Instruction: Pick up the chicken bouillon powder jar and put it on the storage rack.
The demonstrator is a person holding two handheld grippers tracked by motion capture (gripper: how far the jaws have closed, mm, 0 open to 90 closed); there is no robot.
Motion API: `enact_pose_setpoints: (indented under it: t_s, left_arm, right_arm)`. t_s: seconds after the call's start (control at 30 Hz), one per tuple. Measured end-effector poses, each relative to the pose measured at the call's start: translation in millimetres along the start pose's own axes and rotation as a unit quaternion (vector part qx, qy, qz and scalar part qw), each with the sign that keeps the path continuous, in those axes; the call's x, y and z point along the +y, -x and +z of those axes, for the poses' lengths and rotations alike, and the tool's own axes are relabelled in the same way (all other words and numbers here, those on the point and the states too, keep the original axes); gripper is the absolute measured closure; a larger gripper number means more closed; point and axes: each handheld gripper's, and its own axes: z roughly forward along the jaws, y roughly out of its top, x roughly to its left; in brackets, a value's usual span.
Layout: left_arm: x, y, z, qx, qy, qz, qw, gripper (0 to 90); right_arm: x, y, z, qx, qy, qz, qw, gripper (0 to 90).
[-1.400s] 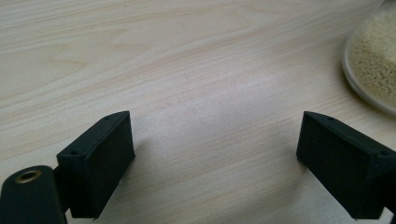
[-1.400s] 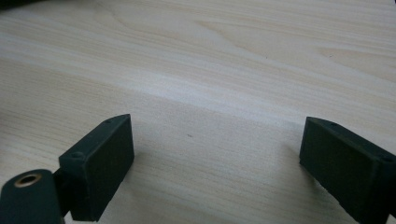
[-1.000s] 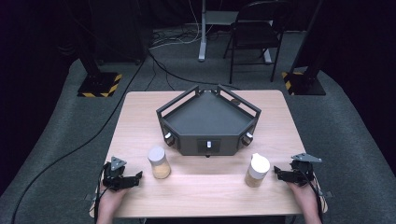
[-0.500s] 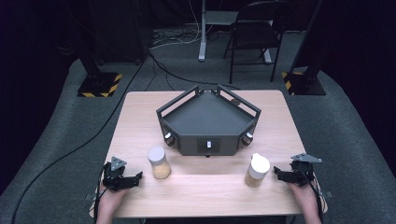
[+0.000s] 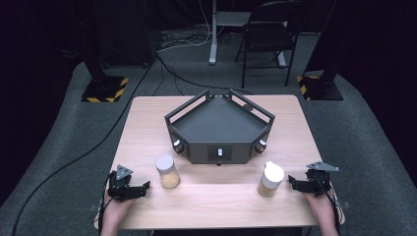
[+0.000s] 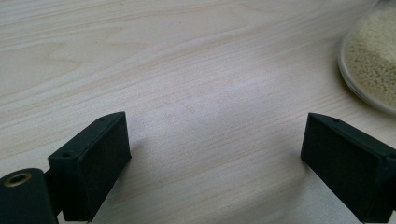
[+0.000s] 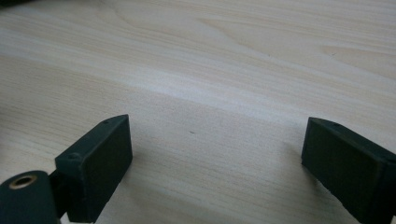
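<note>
Two small jars of pale grains stand on the wooden table (image 5: 147, 128): the left jar (image 5: 167, 171) has a flat white lid, the right jar (image 5: 271, 179) a white cap. My left gripper (image 5: 144, 188) rests near the front left edge, jaws pointing right toward the left jar, open and with nothing between them. The left gripper view has that jar's glass base (image 6: 371, 60) at its upper right, and my left gripper (image 6: 215, 154) stands over bare wood. My right gripper (image 5: 292, 182) lies at the front right, open, just beside the right jar. In its own view my right gripper (image 7: 217, 154) holds nothing.
A dark five-sided tray (image 5: 172, 119) with raised rails and front knobs sits mid-table behind the jars. Beyond the table are a black chair (image 5: 268, 34), a stand pole (image 5: 213, 34), floor cables and yellow-striped stand bases (image 5: 104, 90).
</note>
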Motion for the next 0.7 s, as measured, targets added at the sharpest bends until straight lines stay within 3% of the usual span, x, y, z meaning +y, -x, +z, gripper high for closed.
enact_pose_setpoints:
  t_s: [0.23, 0.53, 0.7]
  left_arm:
    - [0.1, -5.0, -4.0, -0.008, 0.000, -0.011, 0.9999, 8.3]
    - [2.1, -4.3, -27.1, -0.007, 0.038, -0.013, 0.9992, 9.5]
    - [5.9, -4.4, -40.5, -0.017, 0.053, -0.009, 0.9984, 9.9]
  right_arm:
    - [0.1, 0.0, 0.0, 0.000, 0.000, 0.000, 1.0000, 7.5]
    - [0.1, 0.0, 0.0, 0.000, 0.000, 0.000, 1.0000, 7.4]
    - [0.2, 0.1, 0.1, 0.000, 0.000, 0.000, 1.0000, 7.3]
